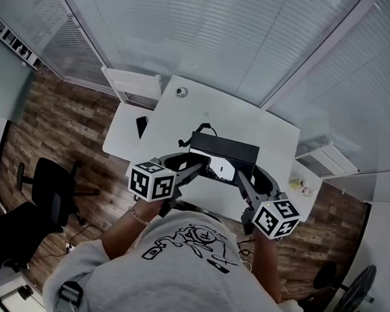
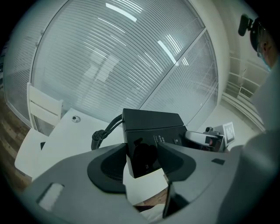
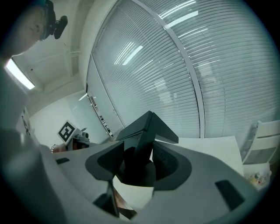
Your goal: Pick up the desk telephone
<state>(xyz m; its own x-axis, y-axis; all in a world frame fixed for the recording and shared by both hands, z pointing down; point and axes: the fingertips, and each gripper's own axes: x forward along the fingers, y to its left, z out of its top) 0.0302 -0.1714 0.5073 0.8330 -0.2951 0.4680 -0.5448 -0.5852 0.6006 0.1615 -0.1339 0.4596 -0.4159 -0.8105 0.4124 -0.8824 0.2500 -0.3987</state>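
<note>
The black desk telephone (image 1: pixel 224 152) hangs between my two grippers, a little above the near part of the white desk (image 1: pixel 199 106). My left gripper (image 1: pixel 197 168) is shut on its left end and my right gripper (image 1: pixel 243 181) on its right end. In the left gripper view the telephone (image 2: pixel 153 131) sits between both pads of the left gripper (image 2: pixel 146 161), and its coiled cord (image 2: pixel 101 134) trails down to the left. In the right gripper view the telephone (image 3: pixel 146 127) stands edge-on, tilted, and the right gripper (image 3: pixel 136 165) is clamped on its lower part.
A white chair (image 1: pixel 136 83) stands at the desk's far left corner and a black office chair (image 1: pixel 50 192) on the wooden floor to the left. A small black object (image 1: pixel 141 126) and a round fitting (image 1: pixel 181 92) are on the desk. Blind-covered glass walls close the back.
</note>
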